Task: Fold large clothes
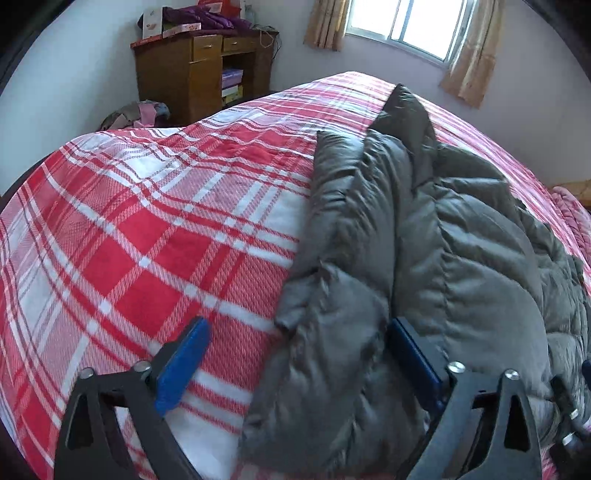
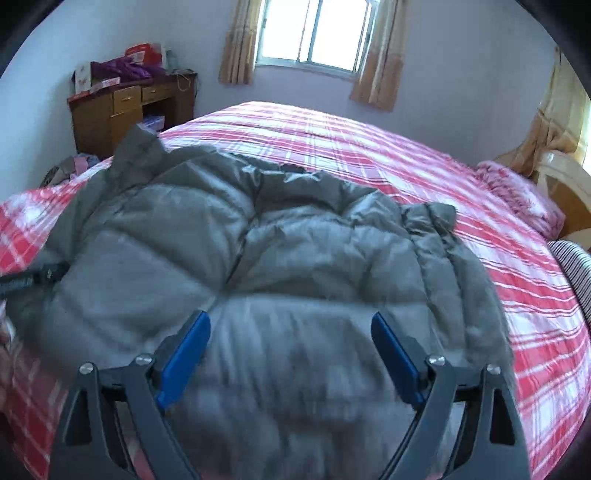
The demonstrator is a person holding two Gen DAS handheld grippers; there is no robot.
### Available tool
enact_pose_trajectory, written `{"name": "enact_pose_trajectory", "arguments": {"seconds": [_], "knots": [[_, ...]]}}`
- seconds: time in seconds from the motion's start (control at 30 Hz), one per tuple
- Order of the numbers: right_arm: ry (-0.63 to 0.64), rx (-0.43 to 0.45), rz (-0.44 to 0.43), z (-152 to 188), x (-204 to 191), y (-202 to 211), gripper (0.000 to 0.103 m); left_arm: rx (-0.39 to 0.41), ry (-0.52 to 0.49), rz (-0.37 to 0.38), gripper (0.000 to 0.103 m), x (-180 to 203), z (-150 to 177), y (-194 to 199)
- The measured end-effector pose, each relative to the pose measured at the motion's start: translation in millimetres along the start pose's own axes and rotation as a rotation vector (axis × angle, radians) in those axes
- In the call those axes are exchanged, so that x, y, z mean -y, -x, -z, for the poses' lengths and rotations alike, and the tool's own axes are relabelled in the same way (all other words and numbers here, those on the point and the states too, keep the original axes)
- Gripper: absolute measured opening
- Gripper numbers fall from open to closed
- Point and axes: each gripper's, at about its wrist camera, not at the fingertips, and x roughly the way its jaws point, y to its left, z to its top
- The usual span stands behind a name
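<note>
A large grey quilted down jacket (image 1: 424,258) lies on the bed with a red-and-white plaid cover (image 1: 147,229). My left gripper (image 1: 297,326) is open and hovers over the jacket's near left edge, its left finger over the cover, its right finger over the jacket. In the right wrist view the jacket (image 2: 280,251) fills the middle of the bed (image 2: 480,206). My right gripper (image 2: 290,321) is open and empty, just above the jacket's near part. The left gripper's dark tip (image 2: 33,277) shows at the jacket's left edge.
A wooden desk (image 1: 199,74) piled with boxes and cloth stands against the far wall left of the bed. A curtained window (image 2: 314,33) is behind the bed. A pink blanket (image 2: 517,192) and a chair (image 2: 557,173) are at the bed's right side.
</note>
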Motion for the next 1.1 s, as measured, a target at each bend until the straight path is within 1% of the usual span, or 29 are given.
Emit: {"name": "enact_pose_trajectory", "arguments": {"seconds": [0.07, 0.13, 0.17, 0.2, 0.23, 0.3, 0.33, 0.37, 0.4, 0.43, 0.47, 0.5, 0.6, 0.7, 0.83, 0.87, 0.93, 1.1], "knots": [[0.024, -0.013, 0.0, 11, -8, -3, 0.091, 0.006, -0.015, 0.006, 0.091, 6, 4, 1], [0.046, -0.033, 0.008, 19, -12, -19, 0.091, 0.005, -0.025, 0.016, 0.084, 9, 4, 2], [0.051, -0.032, 0.016, 21, -16, -24, 0.092, 0.004, -0.025, 0.029, 0.074, 10, 3, 4], [0.065, -0.025, 0.025, 22, -18, -29, 0.092, -0.002, -0.023, 0.056, 0.061, 10, 2, 5], [0.075, -0.019, 0.03, 22, -18, -29, 0.092, -0.009, -0.02, 0.088, 0.055, 11, 0, 5], [0.071, -0.017, 0.026, 24, -18, -30, 0.092, -0.024, 0.003, 0.131, 0.054, 13, 0, 6], [0.068, -0.016, 0.023, 24, -18, -30, 0.092, -0.034, 0.016, 0.17, 0.053, 13, -1, 6], [0.067, -0.013, 0.019, 26, -17, -29, 0.092, -0.041, 0.028, 0.196, 0.045, 13, -1, 5], [0.064, -0.01, 0.015, 27, -16, -29, 0.092, -0.045, 0.036, 0.217, 0.03, 13, -1, 5], [0.062, -0.009, 0.013, 27, -15, -29, 0.092, -0.05, 0.039, 0.243, 0.022, 13, -1, 5], [0.061, -0.009, 0.01, 26, -13, -30, 0.092, -0.053, 0.043, 0.27, 0.014, 12, -2, 4], [0.059, -0.009, 0.005, 27, -13, -30, 0.092, -0.047, 0.04, 0.274, 0.01, 12, -2, 6], [0.057, -0.011, -0.006, 26, -12, -29, 0.093, -0.036, 0.041, 0.297, 0.007, 7, 0, 13], [0.06, -0.019, -0.007, 22, -11, -32, 0.093, -0.021, 0.044, 0.32, 0.006, -2, -1, 19], [0.063, -0.023, 0.006, 22, -14, -31, 0.093, -0.022, 0.075, 0.371, 0.005, -16, -1, 30], [0.064, -0.022, 0.006, 23, -15, -29, 0.093, -0.018, 0.076, 0.377, 0.005, -21, -5, 28], [0.062, -0.027, -0.002, 24, -17, -27, 0.093, -0.004, 0.069, 0.378, 0.005, -28, -7, 36], [0.08, -0.047, -0.078, 21, -24, -17, 0.093, 0.041, 0.062, 0.357, 0.005, -41, -8, 64]]}}
